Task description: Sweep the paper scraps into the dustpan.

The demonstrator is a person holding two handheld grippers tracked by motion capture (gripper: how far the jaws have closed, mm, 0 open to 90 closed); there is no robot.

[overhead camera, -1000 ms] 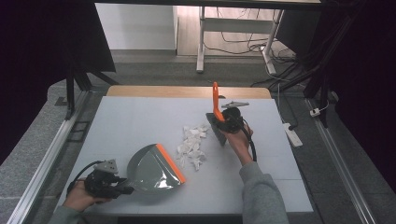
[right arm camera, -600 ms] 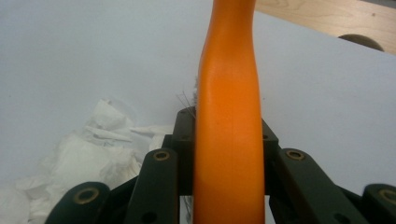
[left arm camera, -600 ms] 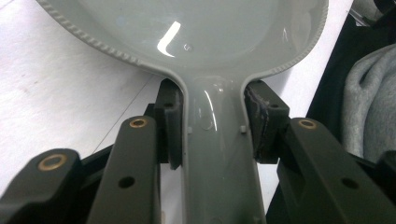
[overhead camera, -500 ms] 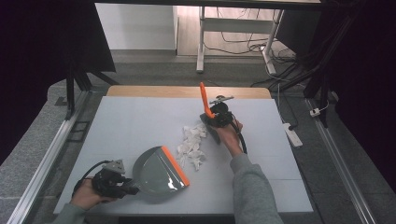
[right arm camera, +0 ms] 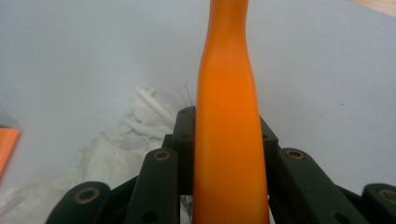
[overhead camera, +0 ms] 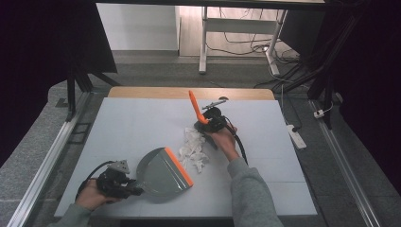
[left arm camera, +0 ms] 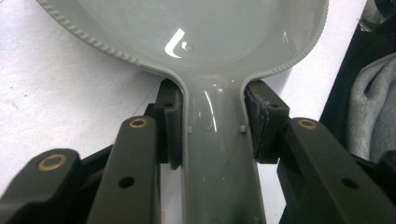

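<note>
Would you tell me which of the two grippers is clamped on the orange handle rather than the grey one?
The right gripper, beside the white paper scraps, grips the orange brush handle. The left gripper holds the grey dustpan by its handle.

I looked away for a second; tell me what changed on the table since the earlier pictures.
The right tongs, shut on the orange brush, swept leftward, bunching the white scraps toward the dustpan. The left tongs stayed clamped on the dustpan handle, which did not move.
</note>
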